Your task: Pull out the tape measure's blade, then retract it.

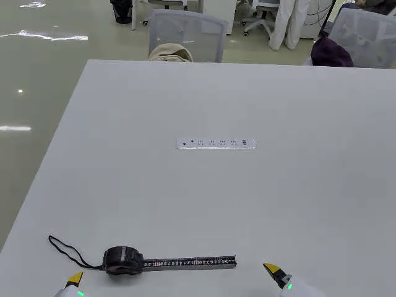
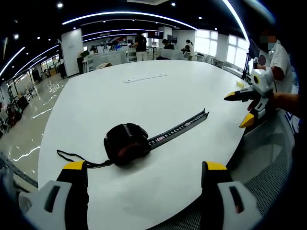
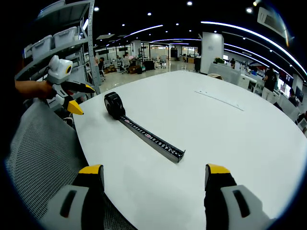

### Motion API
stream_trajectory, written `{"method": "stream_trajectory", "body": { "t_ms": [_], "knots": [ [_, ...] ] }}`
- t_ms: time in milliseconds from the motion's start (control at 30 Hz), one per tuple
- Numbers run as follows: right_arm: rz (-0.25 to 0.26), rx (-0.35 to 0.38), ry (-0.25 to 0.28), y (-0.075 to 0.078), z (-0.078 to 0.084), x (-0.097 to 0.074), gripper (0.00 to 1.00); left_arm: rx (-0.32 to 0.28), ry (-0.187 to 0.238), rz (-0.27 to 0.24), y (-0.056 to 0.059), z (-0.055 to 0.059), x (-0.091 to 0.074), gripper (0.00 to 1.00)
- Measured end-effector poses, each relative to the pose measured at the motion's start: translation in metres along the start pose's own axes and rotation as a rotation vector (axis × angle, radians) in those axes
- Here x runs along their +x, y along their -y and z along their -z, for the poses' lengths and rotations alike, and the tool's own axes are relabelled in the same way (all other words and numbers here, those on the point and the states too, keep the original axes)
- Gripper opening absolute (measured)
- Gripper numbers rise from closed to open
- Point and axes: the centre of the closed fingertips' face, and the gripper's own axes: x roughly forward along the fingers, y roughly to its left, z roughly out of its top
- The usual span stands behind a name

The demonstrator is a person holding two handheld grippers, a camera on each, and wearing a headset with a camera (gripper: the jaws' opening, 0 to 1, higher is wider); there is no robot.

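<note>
Open table (image 1: 185,198) around tape measure (image 1: 124,260), power strip (image 1: 215,143) well apart (mid-table)

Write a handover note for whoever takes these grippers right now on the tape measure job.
Left gripper: open, empty, at the near table edge, left of the case, not touching it.
Right gripper: open, empty, right of the blade's tip, not touching it.
Black round tape measure case lies on the white table, with its dark numbered blade drawn out flat to the right and its black wrist strap trailing left.
Done: blade pulled out.
Left: retract it.
</note>
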Motion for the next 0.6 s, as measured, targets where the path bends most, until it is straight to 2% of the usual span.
{"method": "stream_trajectory", "body": {
  "t_ms": [167,467,600],
  "knots": [
    [-0.004,0.000,-0.003,0.0002,0.0005,0.0000,0.87,-0.008,0.010,-0.030,-0.0027,-0.0015,0.0002,0.94],
    [-0.027,-0.011,-0.005,-0.0002,-0.0017,0.0012,0.85,-0.027,-0.026,-0.055,-0.0057,0.0023,0.0022,0.92],
    [-0.035,-0.014,-0.002,0.0011,-0.0016,0.0039,0.84,-0.042,-0.027,-0.071,-0.0084,0.0014,0.0043,0.90]
  ]
}}
